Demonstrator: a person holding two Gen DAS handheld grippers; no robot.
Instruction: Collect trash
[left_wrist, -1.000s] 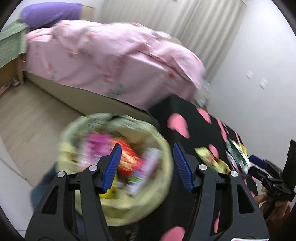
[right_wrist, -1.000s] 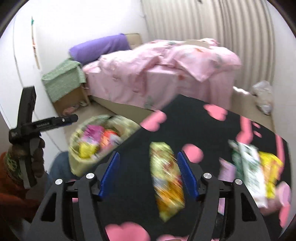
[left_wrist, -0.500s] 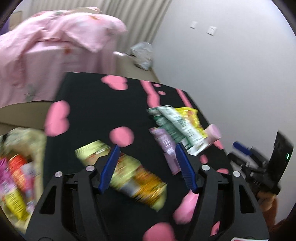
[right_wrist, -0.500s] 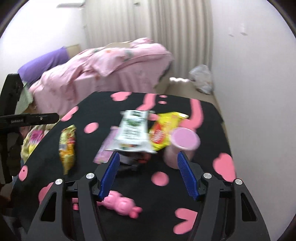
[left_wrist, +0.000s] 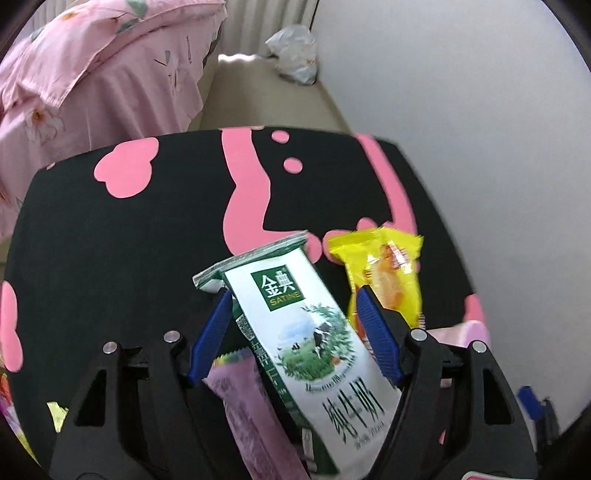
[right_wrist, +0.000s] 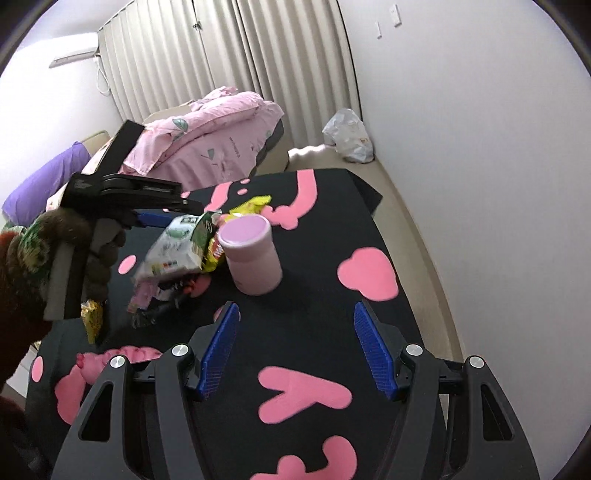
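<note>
A white-and-green milk pouch (left_wrist: 314, 332) lies between the open fingers of my left gripper (left_wrist: 291, 299), on top of a lilac wrapper (left_wrist: 243, 402). A yellow snack wrapper (left_wrist: 388, 269) lies just right of it on the black table with pink shapes (left_wrist: 110, 258). In the right wrist view the left gripper (right_wrist: 162, 218) reaches over the same pouch (right_wrist: 173, 247). My right gripper (right_wrist: 295, 314) is open and empty, hovering short of a pink lidded cup (right_wrist: 253, 254). A small yellow wrapper (right_wrist: 92, 317) lies at the left.
A pink toy (right_wrist: 110, 360) lies near the table's front left. A bed with a pink duvet (right_wrist: 218, 129) stands behind the table. A white plastic bag (right_wrist: 349, 136) sits on the floor by the curtain. A white wall runs along the right.
My left gripper swung from the trash basket over to the table and now straddles the milk pouch. My right gripper swung right and now faces the pink cup.
</note>
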